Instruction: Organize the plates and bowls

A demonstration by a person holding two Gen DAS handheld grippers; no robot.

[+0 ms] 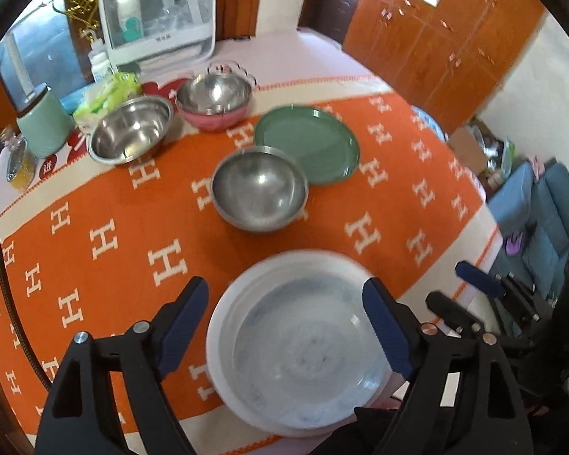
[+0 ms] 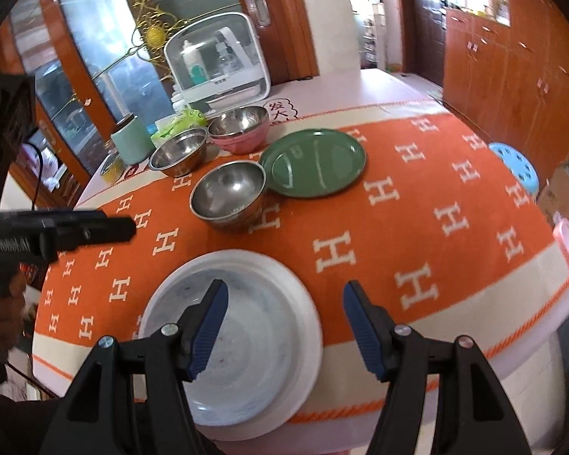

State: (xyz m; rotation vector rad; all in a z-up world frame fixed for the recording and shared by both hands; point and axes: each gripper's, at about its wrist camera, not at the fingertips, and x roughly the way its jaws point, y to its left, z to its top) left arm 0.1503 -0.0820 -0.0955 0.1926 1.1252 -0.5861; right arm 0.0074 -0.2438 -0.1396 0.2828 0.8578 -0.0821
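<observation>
Three steel bowls, one of them nested in a pink bowl (image 1: 218, 119), one green plate (image 1: 307, 144) and one white plate (image 1: 299, 360) sat on the bench (image 1: 95, 250), the white plate at its near edge. Both tongs, left (image 1: 284, 326) and right (image 2: 284, 326), pointed steeply down above the white plate, jaws apart and empty.

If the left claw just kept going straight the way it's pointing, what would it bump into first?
Most likely the white plate on the orange cloth. The left claw stands open above it, holding nothing, angled down, with the plate between its fingers. How far above is hard to judge.
</observation>
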